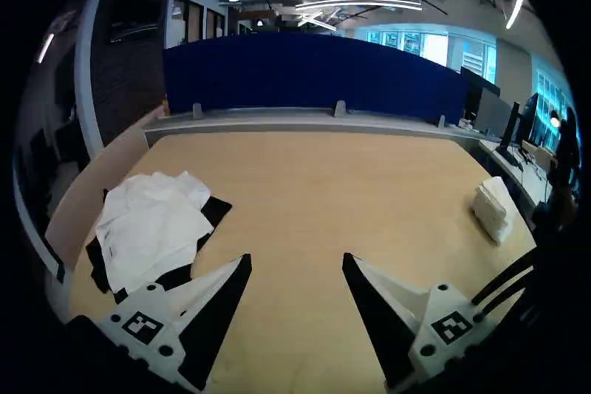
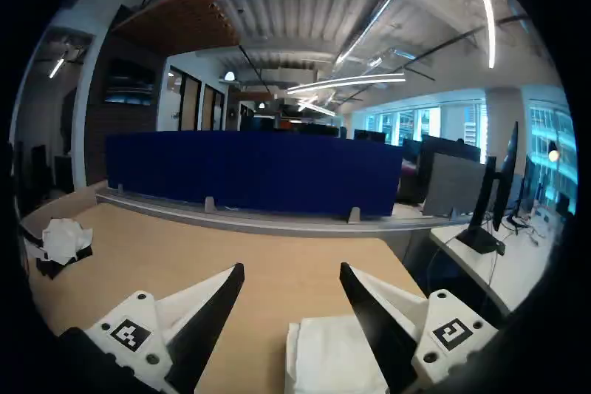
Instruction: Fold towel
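Left gripper [image 1: 296, 257]: fingers wide apart, empty, over bare desk [image 1: 318, 187]. Right gripper [image 2: 291, 267]: fingers wide apart, gripping nothing; folded towel [image 2: 332, 353] lay below between them. Crumpled towels [image 1: 151, 228] sat on dark cloth [image 1: 216, 211].

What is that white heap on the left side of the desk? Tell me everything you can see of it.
The white cloth heap is soft, wrinkled fabric, crumpled and unfolded; I cannot tell whether it is one towel or several. It lies near the left edge of the pale wooden desk, on black cloth that pokes out around it. The left gripper is open, just short of it, not touching.
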Action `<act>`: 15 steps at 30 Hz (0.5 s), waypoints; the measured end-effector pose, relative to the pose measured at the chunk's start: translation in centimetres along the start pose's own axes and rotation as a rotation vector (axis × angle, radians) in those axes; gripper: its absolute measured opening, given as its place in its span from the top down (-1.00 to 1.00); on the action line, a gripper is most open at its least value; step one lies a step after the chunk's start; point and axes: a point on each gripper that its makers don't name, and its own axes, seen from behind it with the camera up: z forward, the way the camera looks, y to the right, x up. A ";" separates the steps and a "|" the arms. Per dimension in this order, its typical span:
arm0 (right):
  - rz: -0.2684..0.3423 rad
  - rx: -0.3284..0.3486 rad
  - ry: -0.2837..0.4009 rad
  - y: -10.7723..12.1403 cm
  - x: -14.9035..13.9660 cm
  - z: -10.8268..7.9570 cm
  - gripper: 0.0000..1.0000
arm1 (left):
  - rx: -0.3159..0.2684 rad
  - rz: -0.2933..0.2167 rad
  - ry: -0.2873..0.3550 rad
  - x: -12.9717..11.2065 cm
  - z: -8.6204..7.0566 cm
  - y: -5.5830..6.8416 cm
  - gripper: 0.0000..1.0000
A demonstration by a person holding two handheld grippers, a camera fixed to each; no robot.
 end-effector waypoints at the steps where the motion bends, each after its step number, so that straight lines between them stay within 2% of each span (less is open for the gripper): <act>1: -0.002 0.005 -0.001 -0.3 0.1 -0.1 -1.00 | 0.002 -0.004 0.020 0.6 0.1 -0.2 -0.82; 9: 0.005 0.004 0.010 -2.0 1.3 -0.9 -1.00 | 0.028 -0.031 0.149 4.5 0.5 -1.8 -0.82; 15: 0.034 0.017 0.011 -3.5 1.8 -1.5 -1.00 | 0.046 -0.062 0.279 8.4 -0.1 -2.9 -0.83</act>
